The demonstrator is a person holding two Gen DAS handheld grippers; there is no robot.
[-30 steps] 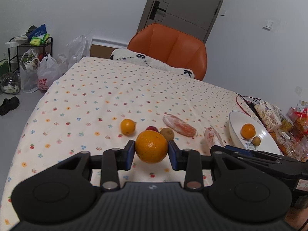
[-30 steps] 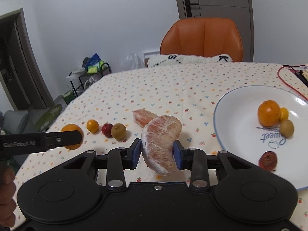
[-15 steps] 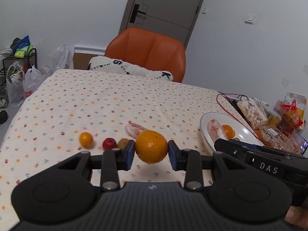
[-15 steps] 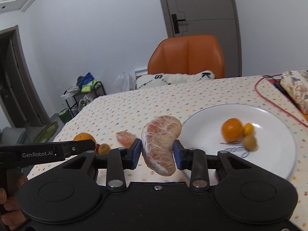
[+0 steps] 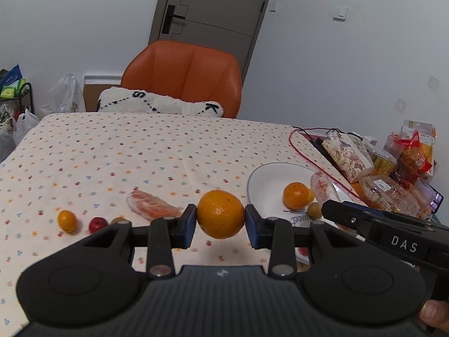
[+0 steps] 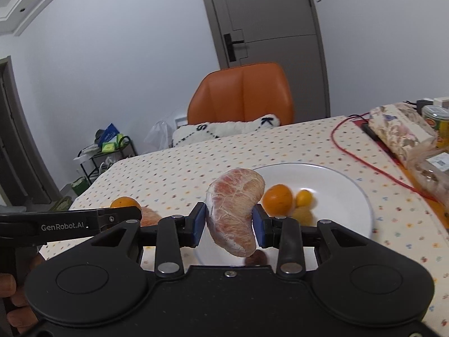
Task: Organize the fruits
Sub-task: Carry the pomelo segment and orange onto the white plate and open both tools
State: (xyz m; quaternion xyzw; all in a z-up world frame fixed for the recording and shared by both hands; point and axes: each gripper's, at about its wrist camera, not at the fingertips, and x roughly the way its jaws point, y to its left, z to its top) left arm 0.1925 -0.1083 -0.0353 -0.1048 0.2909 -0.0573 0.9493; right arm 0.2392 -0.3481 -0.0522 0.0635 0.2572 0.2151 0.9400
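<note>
Fruits: white plate (image 5: 258, 179) near the table's (image 5: 140, 146) right edge holds a small orange (image 5: 294, 195), a tiny yellow fruit (image 6: 304, 198) & a brownish one (image 5: 313, 210). Right gripper (image 6: 228, 219) fingers clamp a peeled pomelo segment (image 6: 234, 210) above the plate's near rim; left gripper (image 5: 220, 223) fingers pinch a big orange (image 5: 220, 214) above the cloth, just left of the plate. On the cloth toward the near left edge: another pomelo piece (image 5: 151, 207), a small orange fruit (image 5: 67, 220), a red one (image 5: 96, 224), a brown one (image 5: 118, 220) partly hidden.

Dark red fruit (image 6: 256, 257) on plate (image 6: 353, 193) mostly hidden behind right tongs (image 6: 229, 223); small yellow fruits (image 6: 304, 198) blurred.
</note>
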